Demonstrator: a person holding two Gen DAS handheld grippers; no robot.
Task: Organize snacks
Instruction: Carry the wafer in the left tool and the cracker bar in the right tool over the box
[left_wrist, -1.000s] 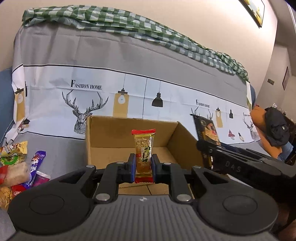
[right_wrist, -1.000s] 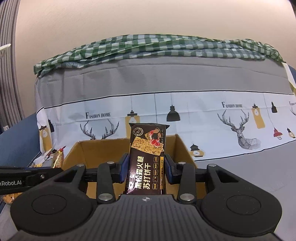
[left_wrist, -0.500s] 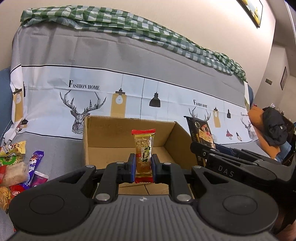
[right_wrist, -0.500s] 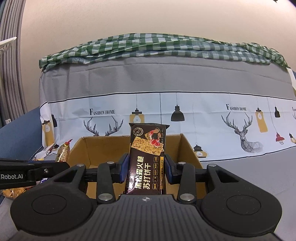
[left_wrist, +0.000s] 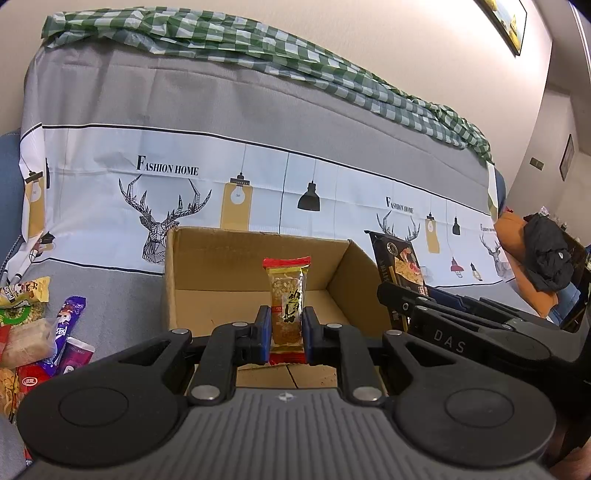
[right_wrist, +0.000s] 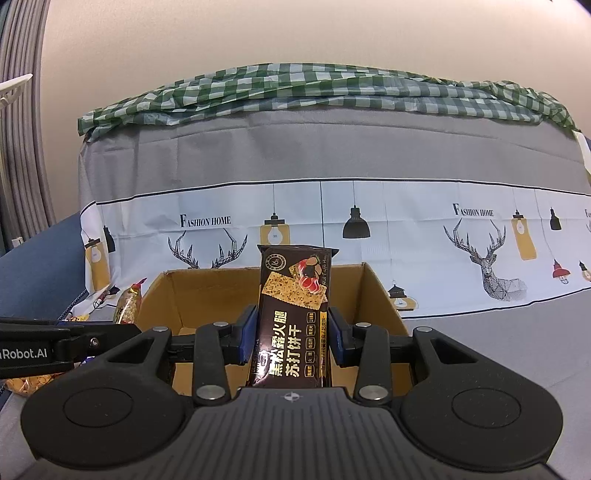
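Behind box (left_wrist: 258, 273), "FASHION HOME" cloth (left_wrist: 166, 170)

We found the cardboard box (left_wrist: 258, 280) on the covered sofa (left_wrist: 110, 295), a snack pile (left_wrist: 40, 325) lying left of it, the checked cloth (left_wrist: 258, 48) draped above behind.

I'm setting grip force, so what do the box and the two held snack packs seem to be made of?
Box: plain brown corrugated cardboard, matte, with folded flaps and raw edges.
Small gold snack pack in the left gripper: shiny plastic film, crimped red ends.
Dark cracker pack in the right gripper: glossy printed film, likely plastic or foil-lined, showing glare.
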